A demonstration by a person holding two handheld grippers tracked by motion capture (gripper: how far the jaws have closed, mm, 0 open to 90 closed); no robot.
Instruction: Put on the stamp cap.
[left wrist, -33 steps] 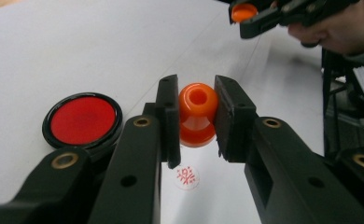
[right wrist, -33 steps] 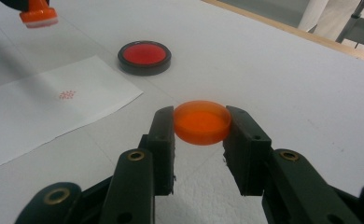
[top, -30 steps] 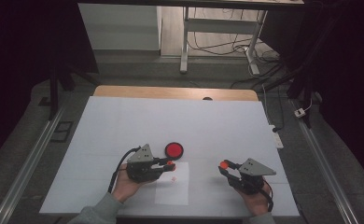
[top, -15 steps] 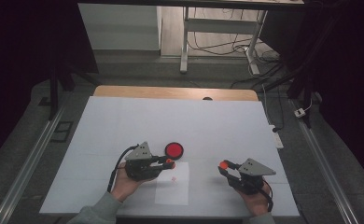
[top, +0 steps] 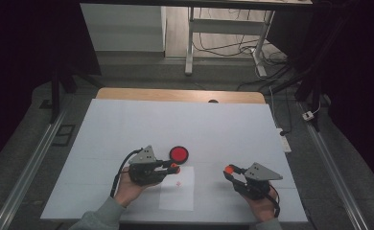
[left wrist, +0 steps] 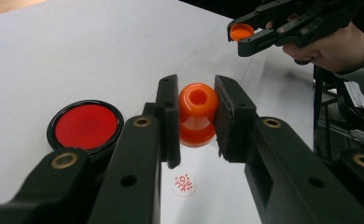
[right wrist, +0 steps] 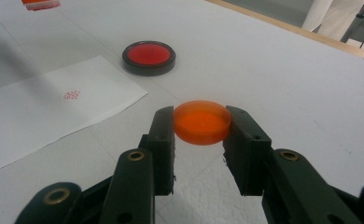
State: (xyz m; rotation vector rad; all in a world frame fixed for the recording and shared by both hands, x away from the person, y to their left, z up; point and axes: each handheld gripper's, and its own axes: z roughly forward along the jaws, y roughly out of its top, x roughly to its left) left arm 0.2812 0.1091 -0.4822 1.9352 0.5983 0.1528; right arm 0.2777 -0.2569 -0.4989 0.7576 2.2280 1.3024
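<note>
Stamp and cap held apart above the paper

The left gripper (left wrist: 196, 119) clamps the orange stamp (left wrist: 198, 114) over the stamped sheet (top: 178, 189); the right gripper (right wrist: 201, 126) pinches its orange cap (right wrist: 202, 121). Capping well likely calls for squaring both axes before pressing.
</note>
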